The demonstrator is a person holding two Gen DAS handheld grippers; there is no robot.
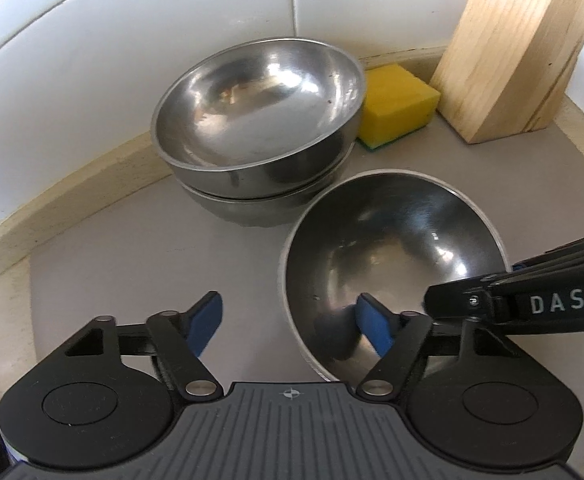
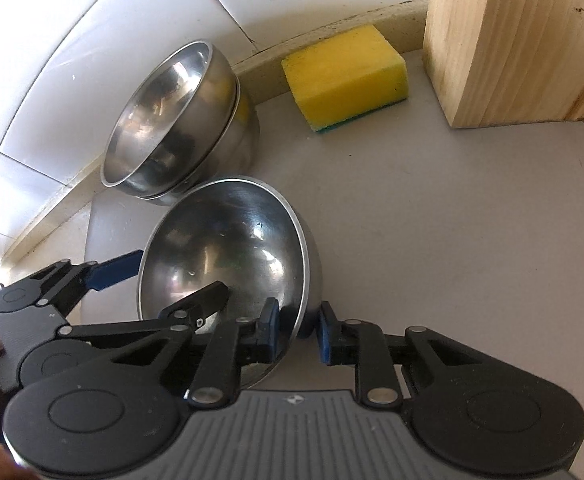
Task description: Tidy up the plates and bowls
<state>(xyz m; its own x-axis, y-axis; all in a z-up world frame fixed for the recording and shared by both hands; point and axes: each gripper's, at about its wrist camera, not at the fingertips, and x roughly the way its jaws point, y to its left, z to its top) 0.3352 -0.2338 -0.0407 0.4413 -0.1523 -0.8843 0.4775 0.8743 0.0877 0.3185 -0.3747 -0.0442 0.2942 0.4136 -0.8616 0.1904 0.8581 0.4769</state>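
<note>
The loose steel bowl (image 2: pixel 228 256) stands tilted on the grey counter mat (image 2: pixel 451 240), its far rim close to a stack of two steel bowls (image 1: pixel 258 120) that sits against the white tiled wall (image 1: pixel 92 40). The right gripper (image 2: pixel 297 334) pinches the bowl's near right rim, one blue pad inside and one outside the wall, jaws narrow on the metal. The left gripper (image 1: pixel 288 326) straddles the left rim, half-spread; its right finger (image 1: pixel 373 330) reaches inside the bowl and the other finger hangs outside, and contact cannot be told. A yellow sponge (image 1: pixel 397 100) lies just beside the stack, near a wooden block (image 1: pixel 519 48). To the right of the bowl the mat lies bare toward the block. White letters "DAS" show on the right gripper's side in the left view.
</note>
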